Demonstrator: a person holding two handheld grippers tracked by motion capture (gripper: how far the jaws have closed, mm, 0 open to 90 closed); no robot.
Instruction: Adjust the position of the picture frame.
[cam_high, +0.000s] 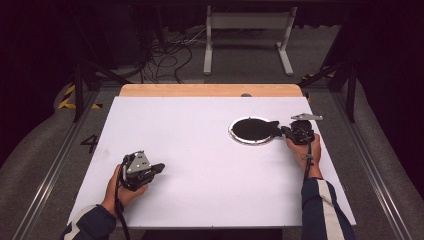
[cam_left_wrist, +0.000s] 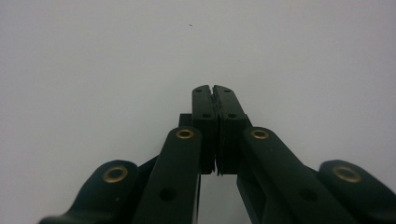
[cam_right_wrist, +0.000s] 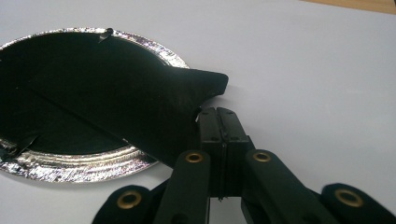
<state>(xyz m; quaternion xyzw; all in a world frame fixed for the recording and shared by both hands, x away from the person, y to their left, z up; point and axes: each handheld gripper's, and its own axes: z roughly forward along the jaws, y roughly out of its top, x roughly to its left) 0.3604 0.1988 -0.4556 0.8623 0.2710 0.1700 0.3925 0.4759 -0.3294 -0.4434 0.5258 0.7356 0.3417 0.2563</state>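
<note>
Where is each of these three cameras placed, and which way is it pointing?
High view: above the person's side, looking forward and down on the white table; both forearms, left gripper and right gripper show.
Left gripper view: rides the left gripper, facing bare table; its shut black fingers show.
Right gripper view: rides the right gripper, fingers together beside the silver plate and black cloth.
Shared: the high and right gripper views both show plate and cloth.

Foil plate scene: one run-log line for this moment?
left hand-held gripper: shut, empty, over bare table | right hand-held gripper: shut, at black sheet edge | sheet: on foil plate
</note>
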